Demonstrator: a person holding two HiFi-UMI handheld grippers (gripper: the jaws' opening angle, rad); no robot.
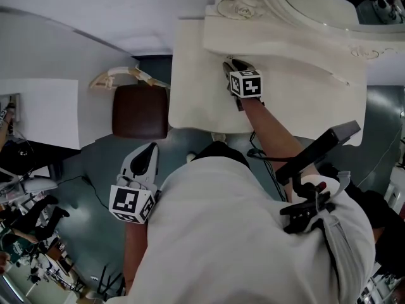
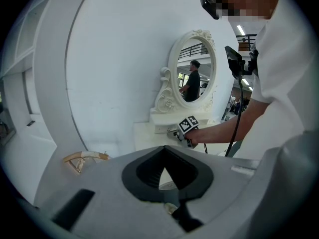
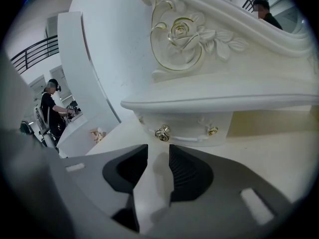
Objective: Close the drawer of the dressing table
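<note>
The right tool (image 3: 158, 151) rests low over the cream surface (image 3: 264, 163) of the dressing table, pointing straight at the small drawer (image 3: 187, 129) under the carved mirror shelf (image 3: 224, 96). Its jaws stand apart with nothing between them, only bare surface. The gap lines up with the left brass knob (image 3: 162, 132) just in front of the tips. I judge it is placed so because this knob or the drawer front is the part to push. The drawer front sits under the overhang of the shelf, and whether it is fully in I cannot tell (the recess on its right looks deeper, so perhaps a little travel remains).

The left tool (image 2: 164, 149) hangs well apart from the work, low beside the person's body and near the brown stool (image 1: 140, 111). Its jaws are together and empty, probably kept aside because one hand is enough here
</note>
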